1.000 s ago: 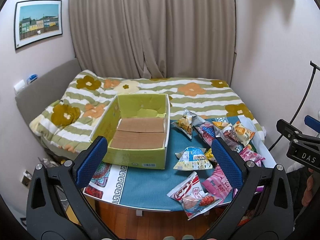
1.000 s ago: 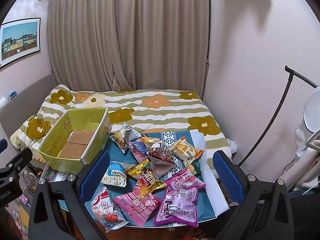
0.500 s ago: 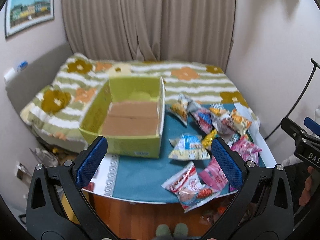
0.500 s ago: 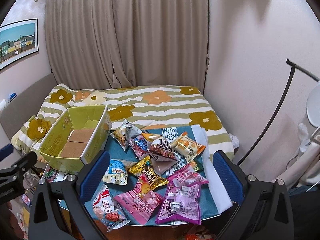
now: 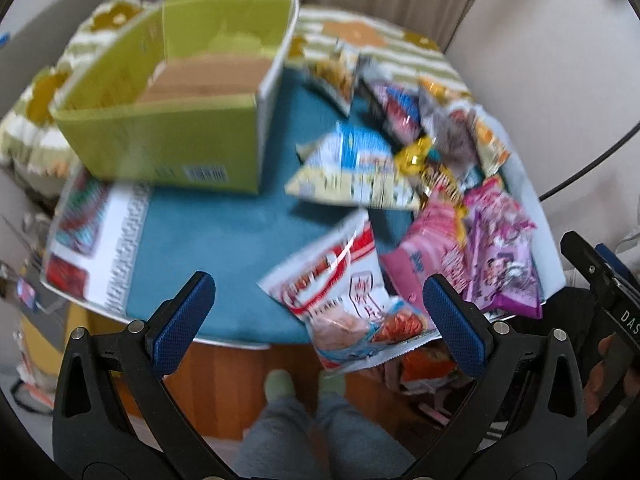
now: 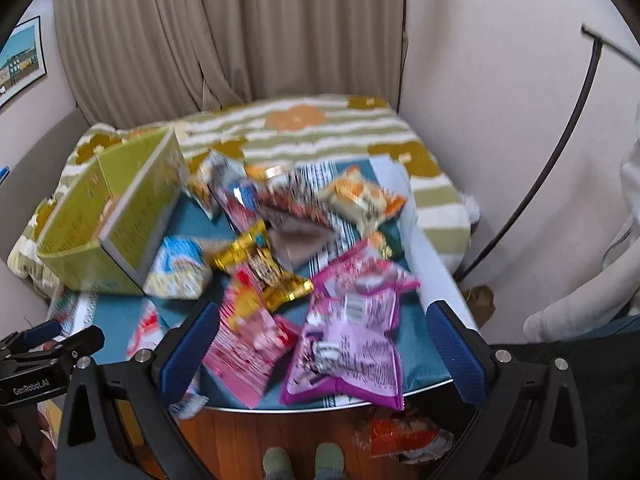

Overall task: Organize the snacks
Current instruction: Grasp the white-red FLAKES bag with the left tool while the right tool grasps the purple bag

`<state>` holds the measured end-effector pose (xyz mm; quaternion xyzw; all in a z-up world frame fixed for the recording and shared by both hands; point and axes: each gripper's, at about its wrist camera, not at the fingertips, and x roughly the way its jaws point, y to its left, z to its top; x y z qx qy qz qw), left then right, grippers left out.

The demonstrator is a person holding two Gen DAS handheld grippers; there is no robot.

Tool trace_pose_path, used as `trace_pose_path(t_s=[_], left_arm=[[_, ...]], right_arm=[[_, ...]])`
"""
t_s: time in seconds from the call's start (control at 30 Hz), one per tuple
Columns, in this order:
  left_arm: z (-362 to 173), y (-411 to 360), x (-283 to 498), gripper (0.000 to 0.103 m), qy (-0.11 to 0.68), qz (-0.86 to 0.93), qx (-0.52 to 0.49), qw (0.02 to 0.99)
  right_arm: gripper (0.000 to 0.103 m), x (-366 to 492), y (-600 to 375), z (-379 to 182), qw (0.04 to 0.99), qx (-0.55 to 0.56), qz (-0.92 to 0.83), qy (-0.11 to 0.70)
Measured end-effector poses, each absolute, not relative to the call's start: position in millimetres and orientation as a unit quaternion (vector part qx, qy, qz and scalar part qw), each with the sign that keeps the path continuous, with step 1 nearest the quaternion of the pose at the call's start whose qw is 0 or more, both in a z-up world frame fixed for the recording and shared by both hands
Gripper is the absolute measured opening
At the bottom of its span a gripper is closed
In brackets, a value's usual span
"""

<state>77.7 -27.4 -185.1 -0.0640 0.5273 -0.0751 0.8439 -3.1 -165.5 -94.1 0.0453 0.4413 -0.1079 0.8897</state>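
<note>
Several snack bags lie scattered on a small table with a teal cloth (image 5: 224, 236). An open yellow-green cardboard box (image 5: 176, 136) stands at the table's left; it also shows in the right wrist view (image 6: 120, 224). My left gripper (image 5: 316, 316) is open and empty, above the table's front edge, over a red and white bag (image 5: 344, 300). My right gripper (image 6: 320, 344) is open and empty above a purple bag (image 6: 352, 352) and a pink bag (image 6: 248, 344). A blue and yellow bag (image 5: 352, 172) lies mid-table. Both views are blurred.
A bed with a striped flower quilt (image 6: 304, 128) lies behind the table, curtains (image 6: 240, 28) beyond. A dark stand pole (image 6: 532, 188) leans at the right wall. More packets (image 6: 400, 436) lie on the wood floor under the table. My feet (image 6: 304, 460) show below.
Both grippers have dropped and tilted down toward the table, closer to the snack bags. Both stay open. No bag has moved.
</note>
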Motion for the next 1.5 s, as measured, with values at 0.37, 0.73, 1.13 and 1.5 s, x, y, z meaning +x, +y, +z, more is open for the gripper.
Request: trace_pose_path(t_s=[0.37,0.73,1.13,1.5], left_arm=[[-252,-50,90,0.095,0.573,-0.019,-0.114,0.811],[-292,-60,100,0.071,0.585,-0.007,-0.132,0.800],[-287,-59,96,0.065,0.584,-0.009,-0.131,0.801],[-258,-51,89,0.061,0.576,-0.009,-0.136,0.806]], right_arm=[[0.103,6,-205,-162,0.872,0.063,-0.065,0.481],[0.103,25,-231,-203,0.847,0.108,-0.025,0.519],[0.103,39,-240,-222,0.831,0.159,0.018,0.533],[0.061,34,-230,-208,0.842,0.138,0.038,0.520]])
